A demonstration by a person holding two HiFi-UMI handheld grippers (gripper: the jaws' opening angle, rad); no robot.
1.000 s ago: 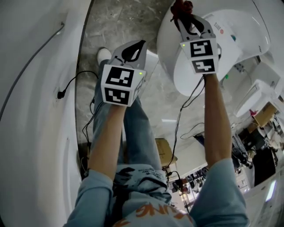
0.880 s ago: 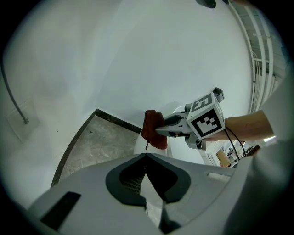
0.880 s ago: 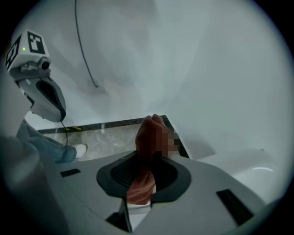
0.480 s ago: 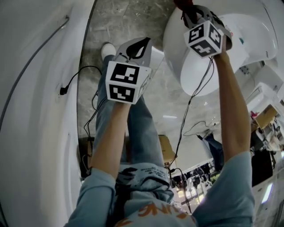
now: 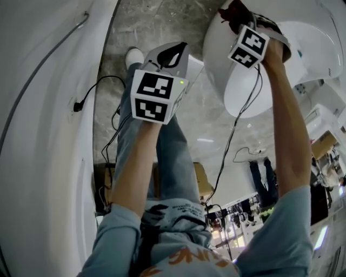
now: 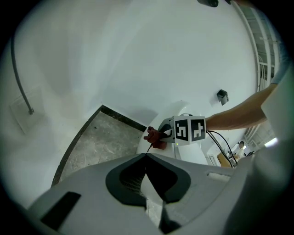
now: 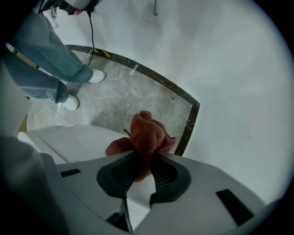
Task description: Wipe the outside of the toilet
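Observation:
The white toilet (image 5: 240,89) fills the upper right of the head view. My right gripper (image 5: 238,19) is shut on a bunched dark red cloth (image 5: 233,9) and holds it against the toilet's outer side. In the right gripper view the cloth (image 7: 146,132) sticks out between the jaws above the toilet's white surface (image 7: 69,137). My left gripper (image 5: 174,50) hangs over the floor left of the toilet, shut with nothing in it. The left gripper view shows its jaw tips (image 6: 146,156) together, with the right gripper (image 6: 161,134) and cloth (image 6: 154,137) beyond them.
A curved white wall (image 5: 43,135) with a plugged-in black cable (image 5: 78,106) runs down the left. Grey stone floor (image 5: 146,27) lies between wall and toilet. The person's jeans-clad legs (image 5: 167,157) and white shoe (image 5: 132,54) stand there. A black cable (image 5: 232,130) hangs from the right gripper.
My right gripper has turned and shifted right and up along the toilet with the cloth in it. The left gripper has drifted slightly to the right.

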